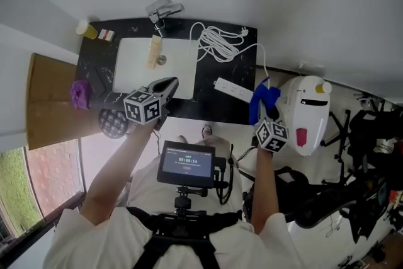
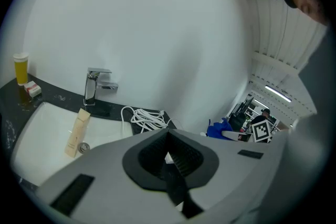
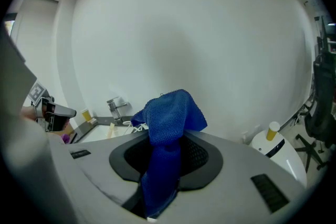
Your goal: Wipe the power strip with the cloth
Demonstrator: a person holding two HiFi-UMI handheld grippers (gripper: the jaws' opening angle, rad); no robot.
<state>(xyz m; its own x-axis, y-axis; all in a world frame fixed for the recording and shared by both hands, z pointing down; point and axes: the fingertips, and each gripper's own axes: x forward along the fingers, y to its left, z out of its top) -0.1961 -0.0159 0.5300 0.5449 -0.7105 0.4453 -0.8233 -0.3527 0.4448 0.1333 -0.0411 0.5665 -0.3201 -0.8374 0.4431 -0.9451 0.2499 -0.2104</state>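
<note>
Two claws over the black worktop (image 1: 211,108), the cloth-bearing one nearest the strip.

Farthest left, the left claw (image 1: 165,86) hovers at the front right corner of the white rectangular sink (image 1: 135,66), its jaws pressed together on nothing. To its right, the white oblong plastic power strip (image 1: 234,91) lies on the worktop with its long axis running left to right, the right end slanting toward the front edge and its coiled white cord (image 1: 217,42) behind it. At that right end, the right claw (image 3: 165,144) is clamped on the blue knitted cloth (image 1: 259,101). Whether cloth meets strip is unclear. The wipe likely runs leftward along the strip's length.
</note>
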